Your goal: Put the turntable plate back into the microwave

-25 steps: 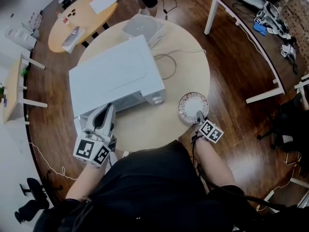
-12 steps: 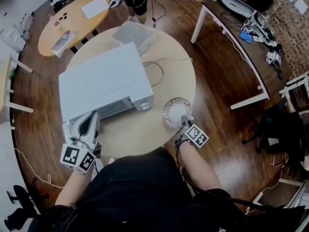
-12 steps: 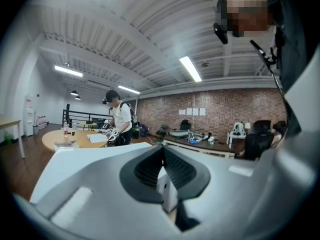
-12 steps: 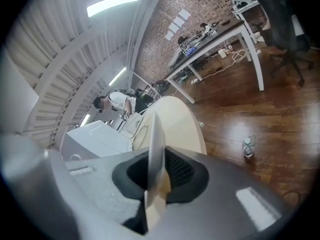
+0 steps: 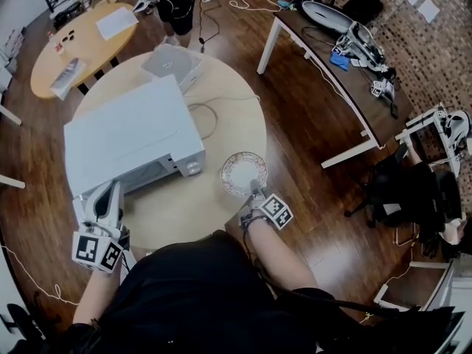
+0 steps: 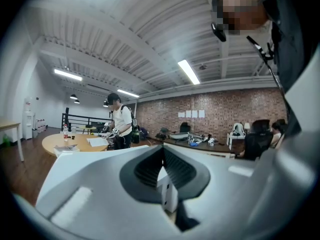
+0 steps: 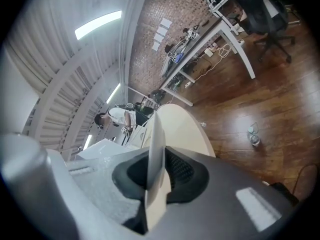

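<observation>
A patterned turntable plate (image 5: 240, 169) is at the near right of the round table (image 5: 228, 102), right of the white microwave (image 5: 125, 139). My right gripper (image 5: 256, 192) is shut on its near rim; its jaws have just been closing on it. In the right gripper view the plate (image 7: 155, 144) stands edge-on between the pads of the right gripper (image 7: 156, 181). My left gripper (image 5: 109, 190) is at the microwave's front left corner, by the open door (image 5: 78, 203). In the left gripper view the left gripper (image 6: 161, 159) has its jaws together on a white edge (image 6: 169, 196), which looks like the door.
A grey flat box (image 5: 173, 61) and a cable (image 5: 210, 120) lie behind the microwave. Beyond stand an oval wooden table (image 5: 81, 39) with a person (image 5: 177, 2) at it, a long desk (image 5: 332, 57) and office chairs (image 5: 402, 190). A bottle (image 7: 254, 135) stands on the floor.
The head camera has swung, so the whole scene sits further left and lower. My right gripper has stayed on the plate's rim and my left gripper at the microwave door.
</observation>
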`<state>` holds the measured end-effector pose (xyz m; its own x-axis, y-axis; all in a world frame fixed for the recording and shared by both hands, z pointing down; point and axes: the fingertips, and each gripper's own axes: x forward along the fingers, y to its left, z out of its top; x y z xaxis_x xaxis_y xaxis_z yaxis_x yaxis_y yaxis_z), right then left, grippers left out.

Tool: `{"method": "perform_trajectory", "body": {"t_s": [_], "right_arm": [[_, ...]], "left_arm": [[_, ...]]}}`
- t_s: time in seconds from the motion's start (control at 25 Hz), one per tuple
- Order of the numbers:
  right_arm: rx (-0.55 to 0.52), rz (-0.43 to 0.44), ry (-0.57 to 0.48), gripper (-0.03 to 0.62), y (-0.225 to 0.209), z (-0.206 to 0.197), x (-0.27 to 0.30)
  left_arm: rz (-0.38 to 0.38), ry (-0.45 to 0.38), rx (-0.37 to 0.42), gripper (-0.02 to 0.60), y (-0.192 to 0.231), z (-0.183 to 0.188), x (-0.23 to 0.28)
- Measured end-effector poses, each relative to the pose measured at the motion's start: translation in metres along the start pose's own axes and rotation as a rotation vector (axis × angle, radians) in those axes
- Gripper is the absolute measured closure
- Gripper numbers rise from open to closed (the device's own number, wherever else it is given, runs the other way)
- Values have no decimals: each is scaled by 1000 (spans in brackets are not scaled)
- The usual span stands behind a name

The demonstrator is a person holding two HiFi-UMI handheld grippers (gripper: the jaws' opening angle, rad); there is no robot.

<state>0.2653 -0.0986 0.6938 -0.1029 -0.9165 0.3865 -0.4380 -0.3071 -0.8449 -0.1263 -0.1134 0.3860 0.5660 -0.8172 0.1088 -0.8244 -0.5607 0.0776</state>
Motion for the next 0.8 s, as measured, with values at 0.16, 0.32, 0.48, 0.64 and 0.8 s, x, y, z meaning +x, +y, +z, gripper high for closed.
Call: {"method": "perform_trajectory", "body": {"t_s": [0.16,0.32,0.48,0.64,0.8], "right_arm": [[31,22,-27,559,11,3,-3],[69,30,-69,559,16,16,-13],[84,61,-103,559,30,27,-16],[90,79,-122,559,43,34,-16],[92,89,-143,559,52,43,-20]], "left_arm": [[-5,-18,-33,575,3,3,-2],[-34,-48,-38,575,-3,11,6],[-30,-48,-77,575,5,10,4],[-45,-64,-69,575,3,19,4],[-56,-88,-45,575,1,27,2]]}}
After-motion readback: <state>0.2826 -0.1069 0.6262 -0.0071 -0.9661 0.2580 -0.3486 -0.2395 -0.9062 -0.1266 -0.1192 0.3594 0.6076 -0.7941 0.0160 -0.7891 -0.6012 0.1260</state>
